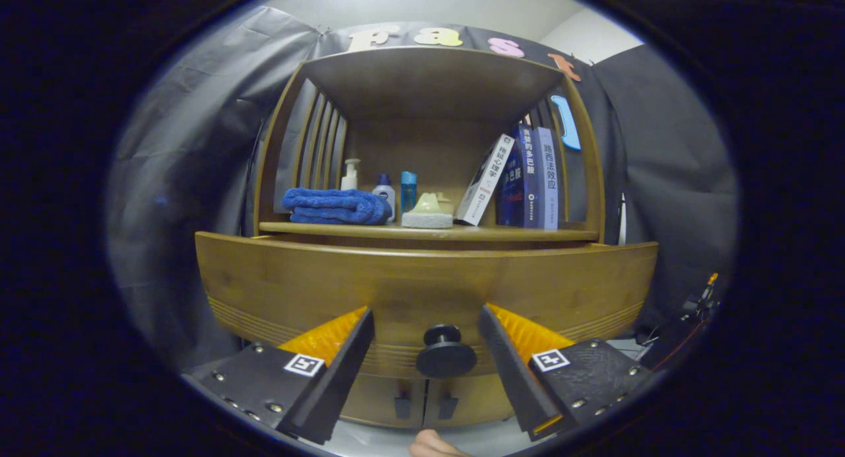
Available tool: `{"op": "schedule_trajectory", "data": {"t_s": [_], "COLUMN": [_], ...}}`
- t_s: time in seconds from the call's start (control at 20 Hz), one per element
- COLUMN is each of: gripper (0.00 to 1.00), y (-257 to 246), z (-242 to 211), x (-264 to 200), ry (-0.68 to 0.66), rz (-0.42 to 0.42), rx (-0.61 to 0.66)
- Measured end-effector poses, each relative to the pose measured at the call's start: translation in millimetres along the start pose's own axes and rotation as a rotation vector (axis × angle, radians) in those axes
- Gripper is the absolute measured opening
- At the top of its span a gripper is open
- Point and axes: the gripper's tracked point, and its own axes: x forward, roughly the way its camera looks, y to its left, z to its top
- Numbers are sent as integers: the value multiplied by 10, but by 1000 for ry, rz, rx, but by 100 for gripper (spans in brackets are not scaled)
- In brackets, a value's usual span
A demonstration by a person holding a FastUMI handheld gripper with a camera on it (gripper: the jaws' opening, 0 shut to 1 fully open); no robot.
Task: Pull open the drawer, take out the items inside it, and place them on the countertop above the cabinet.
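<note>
A wooden cabinet fills the view, its drawer front [422, 285] closed and curving wide across. A round black knob [445, 352] sticks out of the drawer's lower middle. My gripper [428, 315] is open, one finger on each side of the knob, neither touching it. The knob sits between the fingers, slightly toward their bases. The countertop [429, 232] above the drawer is a wooden shelf under a hood. The drawer's contents are hidden.
On the countertop lie a folded blue towel [335, 207], small bottles [385, 191], a sponge [428, 214] and several leaning books [521, 178]. Two lower cabinet doors with small handles [424, 404] sit under the drawer. A fingertip [432, 446] shows below.
</note>
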Motion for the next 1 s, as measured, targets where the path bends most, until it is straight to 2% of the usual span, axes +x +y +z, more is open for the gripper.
{"op": "schedule_trajectory", "data": {"t_s": [1.0], "gripper": [99], "y": [34], "z": [-20], "x": [556], "ry": [-27], "rz": [-4], "rx": [32]}}
